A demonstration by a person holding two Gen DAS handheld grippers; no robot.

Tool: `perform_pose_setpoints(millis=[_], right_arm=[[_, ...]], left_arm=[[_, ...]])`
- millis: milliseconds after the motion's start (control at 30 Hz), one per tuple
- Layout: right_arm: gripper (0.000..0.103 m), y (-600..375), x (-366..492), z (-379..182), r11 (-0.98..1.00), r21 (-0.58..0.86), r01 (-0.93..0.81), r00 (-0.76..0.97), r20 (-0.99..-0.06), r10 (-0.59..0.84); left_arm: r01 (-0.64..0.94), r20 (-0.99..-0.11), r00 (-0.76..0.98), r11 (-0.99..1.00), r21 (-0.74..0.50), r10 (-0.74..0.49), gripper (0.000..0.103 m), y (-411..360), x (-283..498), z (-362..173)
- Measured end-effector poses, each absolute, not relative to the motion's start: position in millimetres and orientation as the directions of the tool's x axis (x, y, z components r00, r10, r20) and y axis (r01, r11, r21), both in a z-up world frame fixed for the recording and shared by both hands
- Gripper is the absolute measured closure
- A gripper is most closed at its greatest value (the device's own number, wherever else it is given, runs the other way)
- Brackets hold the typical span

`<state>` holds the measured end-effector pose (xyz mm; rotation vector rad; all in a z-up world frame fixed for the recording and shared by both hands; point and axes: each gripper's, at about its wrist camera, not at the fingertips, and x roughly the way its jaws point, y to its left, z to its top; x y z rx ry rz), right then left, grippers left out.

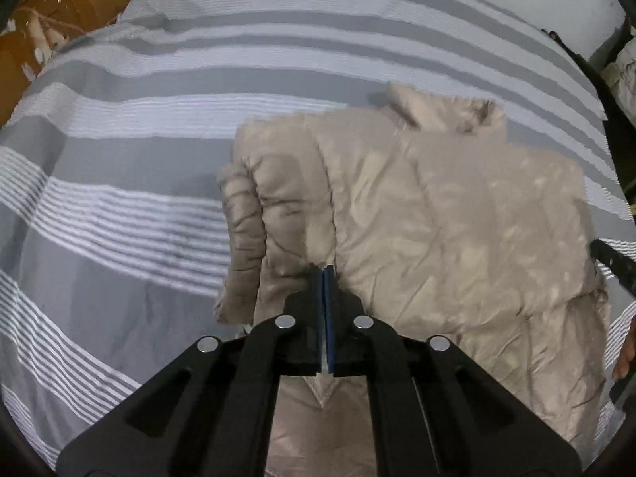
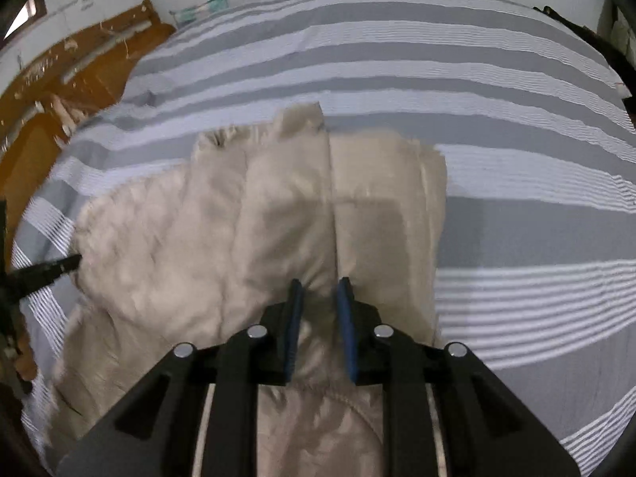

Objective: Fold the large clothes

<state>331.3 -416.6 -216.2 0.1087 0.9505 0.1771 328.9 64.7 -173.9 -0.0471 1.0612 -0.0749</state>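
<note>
A beige puffer jacket [image 1: 417,214] lies partly folded on a grey and white striped bedspread [image 1: 119,206]. My left gripper [image 1: 324,272] is shut over the jacket's near left part, its blue pads pressed together with no cloth seen between them. In the right wrist view the jacket [image 2: 278,214] lies under my right gripper [image 2: 320,288], whose jaws stand a little apart around a bunched fold of the jacket's near edge. The other gripper's black tip [image 2: 59,266] shows at the jacket's left edge.
The striped bedspread [image 2: 516,218] stretches far on all sides of the jacket. An orange-brown wooden board [image 2: 59,91] with debris borders the bed at the far left. A white wall stands behind. A hand [image 1: 624,353] shows at the right edge.
</note>
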Motion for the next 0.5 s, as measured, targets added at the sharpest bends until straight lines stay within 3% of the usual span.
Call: perform_pose_setpoints(millis=[133, 367, 500], right_arm=[[0.087, -423, 330, -241, 0.983, 0.161, -0.092, 0.544, -0.819, 0.185], [0.087, -402, 333, -253, 0.995, 0.017, -0.094, 0.54, -0.839, 0.065], [0.087, -403, 342, -251, 0.995, 0.039, -0.088, 0.502, -0.861, 0.078]], left_arm=[[0.05, -0.871, 0.489, 0.998, -0.028, -0.049, 0.101, 55, 329, -187], [0.06, -0.868, 0.496, 0.997, 0.041, 0.006, 0.101, 26, 346, -213], [0.052, -0.882, 0.472, 0.999, 0.013, -0.013, 0.101, 26, 358, -217]])
